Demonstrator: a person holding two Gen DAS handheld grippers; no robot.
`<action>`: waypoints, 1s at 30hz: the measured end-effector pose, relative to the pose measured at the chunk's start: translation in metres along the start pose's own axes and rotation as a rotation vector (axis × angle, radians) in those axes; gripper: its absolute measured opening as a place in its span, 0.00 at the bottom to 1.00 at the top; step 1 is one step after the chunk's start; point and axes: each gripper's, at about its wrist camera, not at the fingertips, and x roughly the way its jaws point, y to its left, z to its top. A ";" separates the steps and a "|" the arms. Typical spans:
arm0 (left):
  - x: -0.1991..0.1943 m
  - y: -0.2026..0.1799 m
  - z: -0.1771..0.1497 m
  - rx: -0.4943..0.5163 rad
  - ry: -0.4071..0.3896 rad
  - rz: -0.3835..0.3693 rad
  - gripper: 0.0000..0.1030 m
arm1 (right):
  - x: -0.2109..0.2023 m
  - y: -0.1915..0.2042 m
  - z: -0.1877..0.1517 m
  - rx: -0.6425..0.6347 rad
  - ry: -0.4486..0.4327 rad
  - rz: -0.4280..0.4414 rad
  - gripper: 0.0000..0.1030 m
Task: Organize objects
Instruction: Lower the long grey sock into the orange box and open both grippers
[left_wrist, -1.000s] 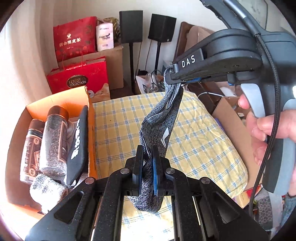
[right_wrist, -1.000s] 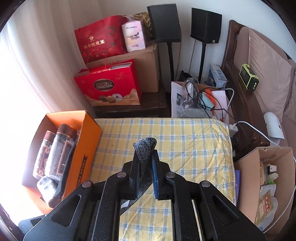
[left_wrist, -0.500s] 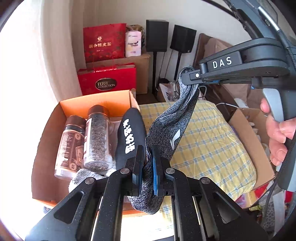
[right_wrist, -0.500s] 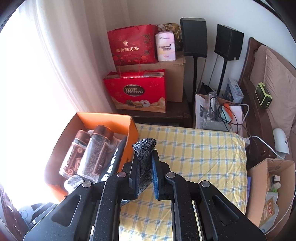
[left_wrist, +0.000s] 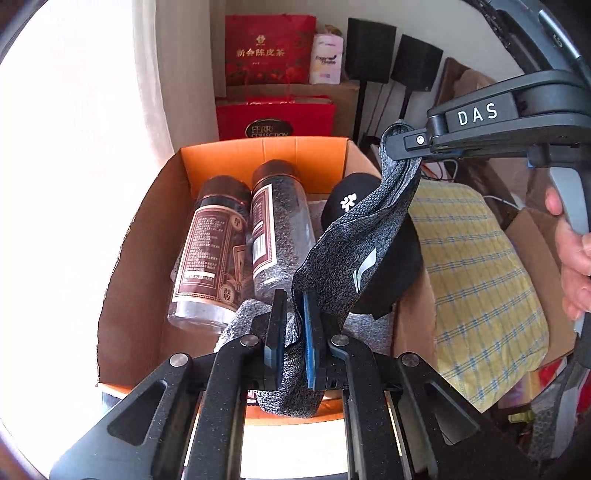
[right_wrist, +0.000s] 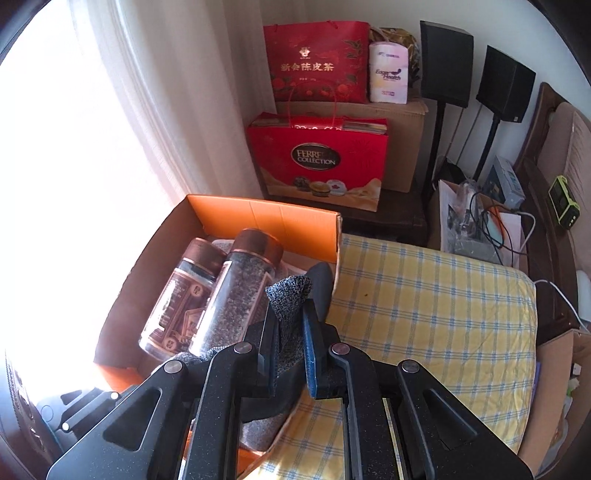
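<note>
Nearest, the left gripper (left_wrist: 293, 317) has its jaws pinched on the lower end of a grey sock (left_wrist: 354, 251). The sock stretches up and right to the right gripper (left_wrist: 400, 146), whose jaws clamp its other end, held by a hand (left_wrist: 574, 266). Under the hanging sock sits an orange box (left_wrist: 258, 155) holding 2 jars (left_wrist: 210, 254) side by side and a black cap (left_wrist: 384, 266). A yellow checked cushion (right_wrist: 436, 306) lies right of the box. Farther off stand red gift bags (right_wrist: 317, 162) and 2 speakers (right_wrist: 476, 74).

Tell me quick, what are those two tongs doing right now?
Left tongs: closed on one end of the grey sock.
Right tongs: closed on the sock's other end.
</note>
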 end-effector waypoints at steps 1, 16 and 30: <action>0.002 0.003 -0.001 -0.002 0.005 0.002 0.08 | 0.005 0.003 0.000 -0.005 0.002 0.002 0.10; 0.004 0.023 0.001 -0.064 -0.012 0.003 0.44 | 0.019 0.003 0.001 -0.003 -0.058 0.034 0.55; -0.018 0.014 0.000 -0.058 -0.080 0.028 0.85 | -0.012 -0.005 -0.025 -0.038 -0.101 -0.016 0.77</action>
